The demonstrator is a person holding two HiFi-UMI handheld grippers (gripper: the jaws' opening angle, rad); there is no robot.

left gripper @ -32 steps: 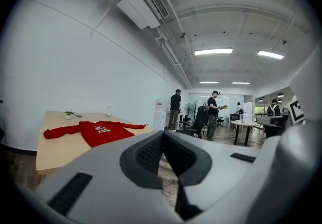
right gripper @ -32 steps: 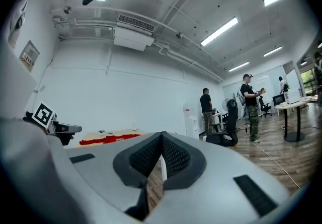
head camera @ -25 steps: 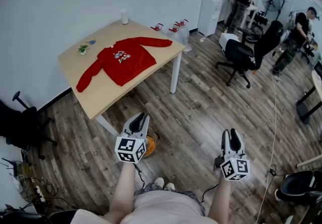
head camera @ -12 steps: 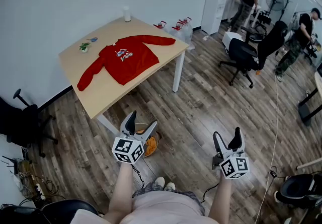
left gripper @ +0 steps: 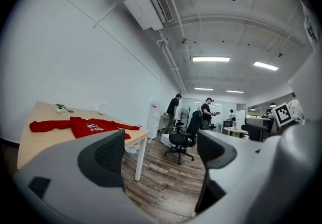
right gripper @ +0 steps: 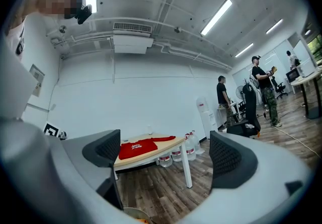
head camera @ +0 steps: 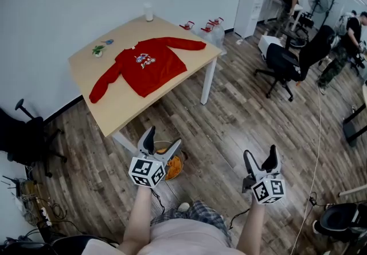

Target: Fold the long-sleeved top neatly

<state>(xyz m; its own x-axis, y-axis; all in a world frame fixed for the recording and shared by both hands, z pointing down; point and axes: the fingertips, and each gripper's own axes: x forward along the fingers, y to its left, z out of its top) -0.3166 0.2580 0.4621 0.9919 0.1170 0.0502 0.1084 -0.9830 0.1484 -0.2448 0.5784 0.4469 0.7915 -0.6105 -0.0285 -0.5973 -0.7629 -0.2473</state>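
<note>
Top (head camera: 146, 69) spread flat on table (head camera: 123, 112), sleeves (head camera: 184, 43) within its edges, floor (head camera: 241, 116) open alongside

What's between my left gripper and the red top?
In the head view, wooden floor and a bare strip of table lie between the left gripper and the red top. Its jaws have just been opening, nothing between them.

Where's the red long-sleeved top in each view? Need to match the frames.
Head view: red top spread flat on the table, upper left of centre.
Left gripper view: red top at the left, mid-height.
Right gripper view: red top small, below centre, left of middle.
Shared landmark: white water dispenser, to the right of the table in every view.
</note>
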